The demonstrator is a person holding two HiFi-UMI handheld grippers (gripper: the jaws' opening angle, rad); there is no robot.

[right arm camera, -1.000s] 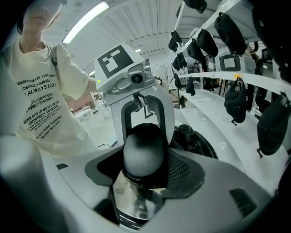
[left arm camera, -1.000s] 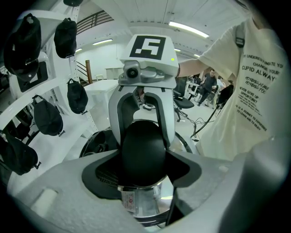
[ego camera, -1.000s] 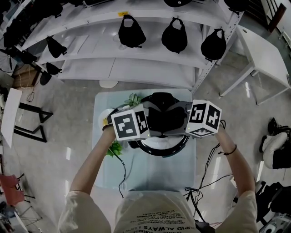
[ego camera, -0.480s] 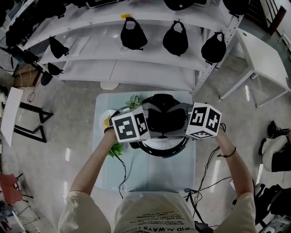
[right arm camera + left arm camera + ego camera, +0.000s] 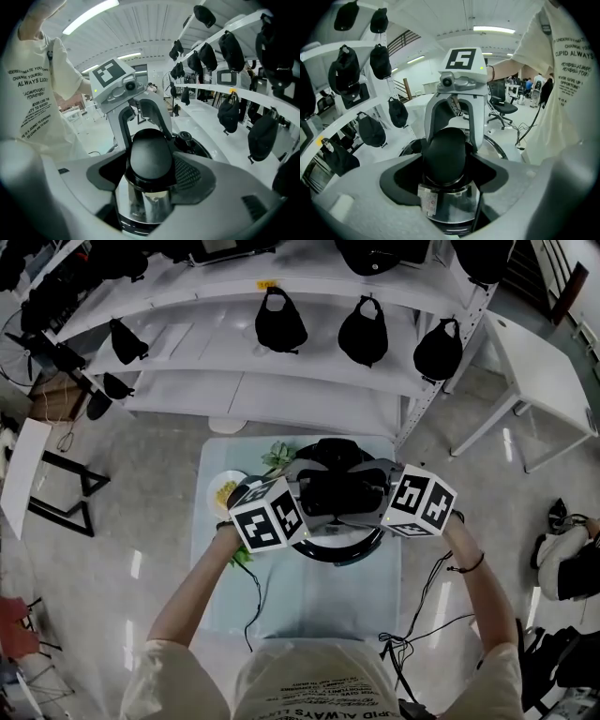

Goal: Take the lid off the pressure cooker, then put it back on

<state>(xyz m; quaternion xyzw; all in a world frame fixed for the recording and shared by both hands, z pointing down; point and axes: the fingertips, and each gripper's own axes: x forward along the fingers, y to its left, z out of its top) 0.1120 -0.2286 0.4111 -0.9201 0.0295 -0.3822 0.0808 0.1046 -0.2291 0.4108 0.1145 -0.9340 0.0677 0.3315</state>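
as viewed from the head, shows the pressure cooker (image 5: 339,557) standing on a small cloth-covered table (image 5: 309,610), in front of white shelves (image 5: 281,381) hung with black caps (image 5: 281,326). lid (image 5: 339,538) over the cooker; cannot tell whether locked or loose. approached from opposite sides by the left gripper (image 5: 446,154) and the right gripper (image 5: 150,152), facing each other across the lid. left gripper: set wide about the black lid handle (image 5: 444,164), with the handle between the pads and thin gaps either side, not clamped. right gripper: likewise wide about the handle from the far side, with jaws just now opening a little further and pads not pressing. left of the cooker on the table: a plate (image 5: 225,491) and green leaves (image 5: 277,451).
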